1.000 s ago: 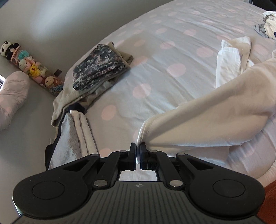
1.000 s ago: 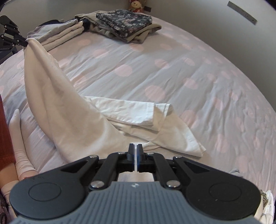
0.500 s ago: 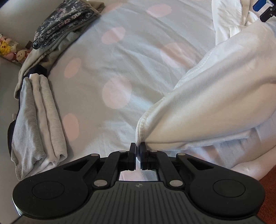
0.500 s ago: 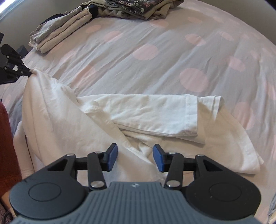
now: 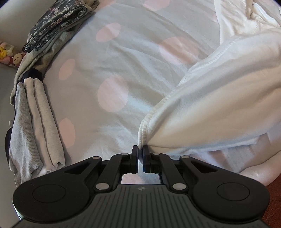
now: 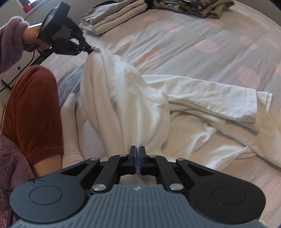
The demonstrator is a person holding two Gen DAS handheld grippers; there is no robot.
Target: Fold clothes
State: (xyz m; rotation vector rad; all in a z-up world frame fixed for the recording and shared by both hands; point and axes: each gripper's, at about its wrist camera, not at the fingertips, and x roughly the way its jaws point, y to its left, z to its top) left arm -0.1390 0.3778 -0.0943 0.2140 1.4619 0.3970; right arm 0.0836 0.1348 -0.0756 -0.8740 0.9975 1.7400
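The left gripper (image 5: 140, 149) clamps the hem of the white shirt (image 6: 123, 98), lifting it off the polka-dot bedsheet (image 5: 108, 66). Rightward, the right gripper (image 6: 137, 150) pinches the shirt's near edge, its sleeve (image 6: 210, 94) lying flat across the bed.

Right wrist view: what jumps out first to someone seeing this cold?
The white shirt, rumpled mid-bed, is pinched at its near fold by the right gripper and at a raised corner on the left by the left gripper. Folded clothes are stacked along the far edge of the polka-dot bedsheet.
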